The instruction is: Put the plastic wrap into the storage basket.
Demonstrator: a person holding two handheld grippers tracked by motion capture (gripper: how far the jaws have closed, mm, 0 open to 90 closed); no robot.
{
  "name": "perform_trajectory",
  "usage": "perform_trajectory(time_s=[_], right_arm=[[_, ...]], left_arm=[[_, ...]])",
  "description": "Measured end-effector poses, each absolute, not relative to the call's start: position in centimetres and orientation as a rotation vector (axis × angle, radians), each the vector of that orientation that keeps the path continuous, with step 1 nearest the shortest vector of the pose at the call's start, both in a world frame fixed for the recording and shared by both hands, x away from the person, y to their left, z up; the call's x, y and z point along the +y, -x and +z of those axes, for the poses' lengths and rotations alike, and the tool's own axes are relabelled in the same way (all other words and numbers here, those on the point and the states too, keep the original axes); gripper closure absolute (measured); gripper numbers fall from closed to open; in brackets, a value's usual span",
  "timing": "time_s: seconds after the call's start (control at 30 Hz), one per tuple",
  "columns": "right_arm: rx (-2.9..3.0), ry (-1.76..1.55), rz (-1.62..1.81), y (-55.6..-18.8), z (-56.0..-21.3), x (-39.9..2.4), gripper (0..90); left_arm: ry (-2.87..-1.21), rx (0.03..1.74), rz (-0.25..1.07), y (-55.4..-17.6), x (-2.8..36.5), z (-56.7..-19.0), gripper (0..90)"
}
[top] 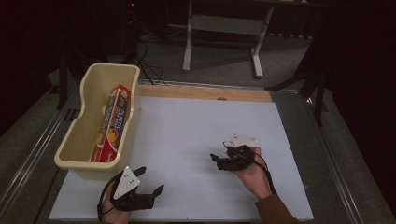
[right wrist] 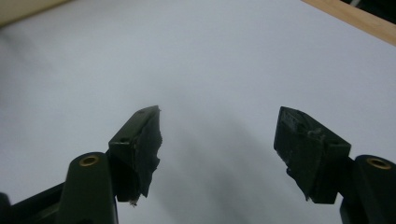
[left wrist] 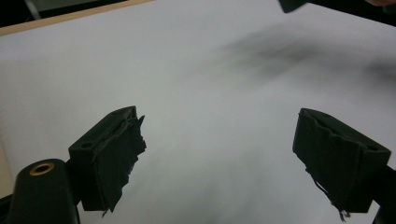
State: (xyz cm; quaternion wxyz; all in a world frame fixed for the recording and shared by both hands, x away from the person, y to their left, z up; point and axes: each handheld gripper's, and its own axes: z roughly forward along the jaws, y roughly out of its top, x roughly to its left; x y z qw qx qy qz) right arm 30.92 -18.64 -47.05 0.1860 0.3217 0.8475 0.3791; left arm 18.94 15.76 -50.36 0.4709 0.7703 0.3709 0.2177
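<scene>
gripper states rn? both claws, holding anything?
Left claw: open, jaws wide apart, nothing between them, over the white table sheet.
Right claw: open, empty, over the same sheet.

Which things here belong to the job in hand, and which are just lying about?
Job in hand:
- left claw, open
- right claw, open
- cream bin
- plastic-wrap box lying inside the bin

Lying about:
- white table frame on the floor behind
- black cables on the floor
</scene>
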Motion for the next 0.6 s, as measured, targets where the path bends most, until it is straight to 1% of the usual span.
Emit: perform_trajectory(time_s=[0.3, 0.6], right_arm=[[2.296, -0.961, 1.173, -28.4, -48.7, -23.0, 30.4], [2.236, -1.035, 1.260, -26.5, -49.4, -26.3, 29.4]], left_arm=[[-1.880, 0.929, 0.557, -19.0, 16.1, -50.3, 15.3], [-1.866, 0.951, 0.581, -19.1, 16.2, -50.4, 15.3]])
